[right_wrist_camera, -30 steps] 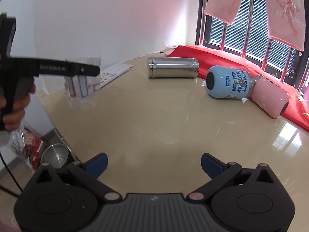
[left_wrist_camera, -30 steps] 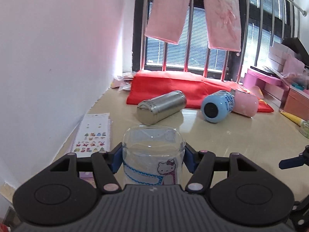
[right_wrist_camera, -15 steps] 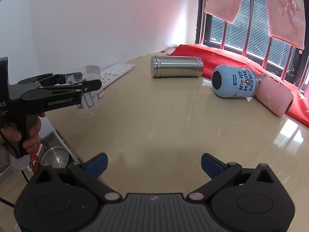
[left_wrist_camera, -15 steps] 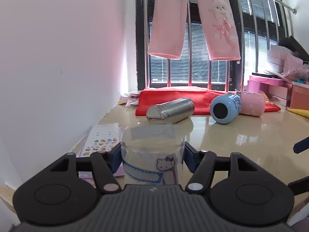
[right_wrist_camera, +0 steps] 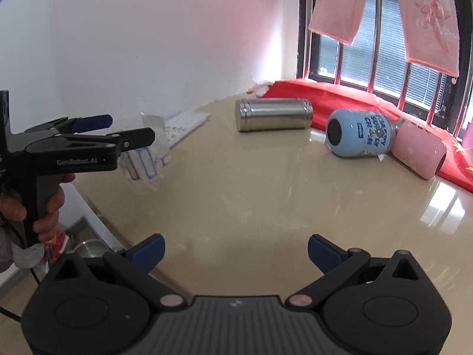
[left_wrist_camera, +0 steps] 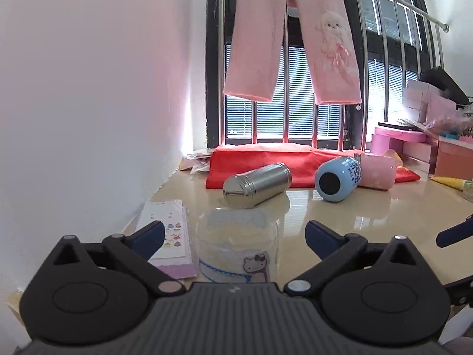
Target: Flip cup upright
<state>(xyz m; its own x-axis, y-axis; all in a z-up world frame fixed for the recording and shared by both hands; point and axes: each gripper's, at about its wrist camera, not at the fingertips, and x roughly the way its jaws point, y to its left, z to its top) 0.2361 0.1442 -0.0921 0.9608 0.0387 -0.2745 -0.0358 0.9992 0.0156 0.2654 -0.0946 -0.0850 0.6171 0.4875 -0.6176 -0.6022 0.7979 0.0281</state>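
Table point(left_wrist_camera: 369, 216): beige, glossy. Red cloth point(left_wrist_camera: 260, 159): spread along the far edge. Steel flask point(left_wrist_camera: 257, 185), blue cup point(left_wrist_camera: 338, 179), pink cup point(left_wrist_camera: 378, 171): laid on their sides. Clear cup point(left_wrist_camera: 238, 248): stood upright near the table's left edge, between the spread jaws of the left gripper point(left_wrist_camera: 235, 233), untouched. Right gripper point(right_wrist_camera: 236, 251): jaws spread, nothing held.
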